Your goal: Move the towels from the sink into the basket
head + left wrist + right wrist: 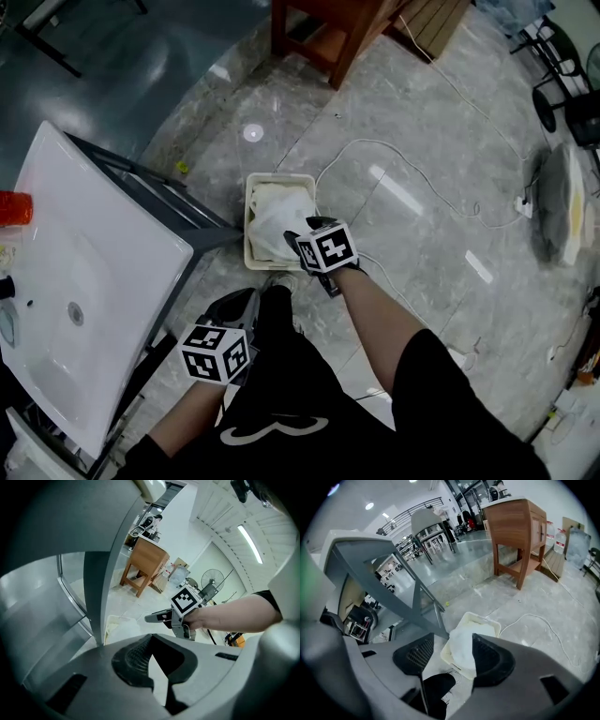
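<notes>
The white sink (103,253) at the left shows a bare basin with no towel in it. On the floor beside its frame stands a cream basket (281,177) with white towels (275,220) heaped inside. My right gripper (298,235) hovers just over the basket's near right corner. In the right gripper view its jaws (450,656) stand open; a white towel (461,649) shows between them, draped over the basket (480,618), and the pads do not press on it. My left gripper (242,302) hangs low by my leg, its jaws (151,641) shut on nothing.
The sink's grey metal frame (178,202) runs between sink and basket. A white cable (375,145) loops over the marble floor right of the basket. A wooden table (328,28) stands at the far side. A red object (14,208) sits on the sink's left edge.
</notes>
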A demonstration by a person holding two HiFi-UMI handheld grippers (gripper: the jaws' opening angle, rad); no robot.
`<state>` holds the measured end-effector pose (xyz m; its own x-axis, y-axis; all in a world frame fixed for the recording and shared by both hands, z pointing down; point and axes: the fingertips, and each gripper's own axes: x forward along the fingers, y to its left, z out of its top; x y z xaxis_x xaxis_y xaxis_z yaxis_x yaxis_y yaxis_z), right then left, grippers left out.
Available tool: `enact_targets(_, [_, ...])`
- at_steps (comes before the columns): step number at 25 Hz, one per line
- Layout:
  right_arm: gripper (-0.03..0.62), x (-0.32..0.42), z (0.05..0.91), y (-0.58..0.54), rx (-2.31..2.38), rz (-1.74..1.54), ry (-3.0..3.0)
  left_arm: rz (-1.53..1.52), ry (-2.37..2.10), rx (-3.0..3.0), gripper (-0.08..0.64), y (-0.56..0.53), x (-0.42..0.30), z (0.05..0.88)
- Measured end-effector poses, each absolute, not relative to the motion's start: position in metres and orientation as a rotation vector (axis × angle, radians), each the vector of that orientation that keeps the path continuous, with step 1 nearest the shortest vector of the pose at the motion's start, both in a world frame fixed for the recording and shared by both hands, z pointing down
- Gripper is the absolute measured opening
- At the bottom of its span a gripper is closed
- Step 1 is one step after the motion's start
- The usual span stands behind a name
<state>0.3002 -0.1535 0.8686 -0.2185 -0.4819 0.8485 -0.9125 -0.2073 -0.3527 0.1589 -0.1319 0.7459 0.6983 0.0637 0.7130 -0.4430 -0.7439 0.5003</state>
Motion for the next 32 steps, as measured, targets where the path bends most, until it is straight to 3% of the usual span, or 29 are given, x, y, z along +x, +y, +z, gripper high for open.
enact_targets(5, [0.284, 0.293, 0.874, -0.142, 1.591, 1.440, -1.672, 0.975, -0.284, 2.212, 0.005, -0.124, 0.158, 0.749])
enact_targets(15, [0.282, 0.279, 0.847, -0.118, 1.599, 1.459, -1.732, 0.952, -0.298, 2.234, 0.005, -0.116, 0.150, 0.733])
enact_targets(22, [0.278, 0.242, 0.760, -0.094, 1.560, 1.444, -1.963, 0.897, -0.316, 2.255, 0.005, -0.104, 0.139, 0.690])
enact_targets(25, [0.228, 0.234, 0.709, -0.088, 1.598, 1.359, -2.067, 0.852, -0.326, 2.279, 0.005, -0.099, 0.134, 0.663])
enact_targets(32, [0.024, 0.230, 0.586, -0.065, 1.723, 1.150, -2.249, 0.748, -0.305, 2.354, 0.005, -0.091, 0.127, 0.587])
